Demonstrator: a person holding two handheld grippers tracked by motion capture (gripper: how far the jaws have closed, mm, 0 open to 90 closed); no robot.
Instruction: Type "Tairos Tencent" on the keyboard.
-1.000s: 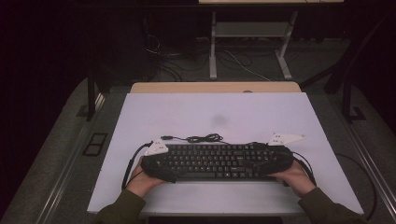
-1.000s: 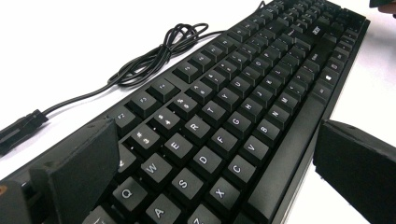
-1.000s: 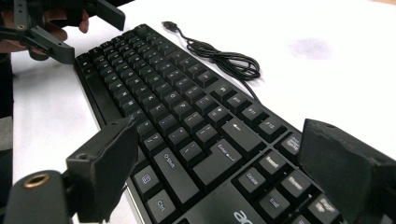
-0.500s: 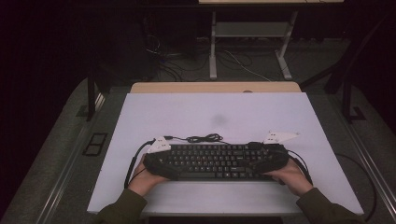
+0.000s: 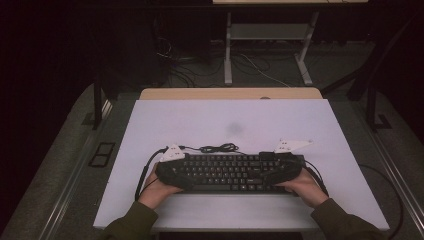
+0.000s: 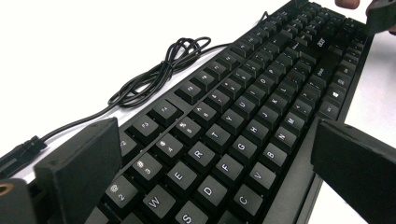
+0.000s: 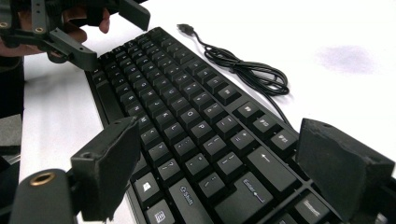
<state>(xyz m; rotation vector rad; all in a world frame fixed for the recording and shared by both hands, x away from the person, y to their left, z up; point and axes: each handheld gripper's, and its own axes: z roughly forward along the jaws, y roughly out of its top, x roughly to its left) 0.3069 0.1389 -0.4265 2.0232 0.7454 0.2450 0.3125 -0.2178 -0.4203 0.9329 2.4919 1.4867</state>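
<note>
A black keyboard (image 5: 230, 172) lies across the near part of the white table (image 5: 225, 115), its coiled cable (image 5: 217, 148) bunched just behind it. My left gripper (image 5: 171, 171) sits at the keyboard's left end, and in the left gripper view its jaws (image 6: 210, 172) stand wide apart astride the keys (image 6: 243, 116). My right gripper (image 5: 287, 171) sits at the right end, jaws (image 7: 219, 172) likewise wide apart over the keyboard (image 7: 187, 116). Both are open. The left gripper (image 7: 79, 28) shows far off in the right gripper view. The cable (image 7: 247, 70) ends in a loose plug (image 7: 187, 28).
A faint grey smudge (image 5: 234, 129) marks the white tabletop behind the cable. A wooden desk edge (image 5: 230, 93) borders the table's far side, with desk legs and floor cables (image 5: 260, 70) beyond. Bare white surface lies behind and on both sides of the keyboard.
My right gripper has shifted left, further onto the keyboard's right end. The left gripper has barely moved, and the keyboard stays in about the same place.
</note>
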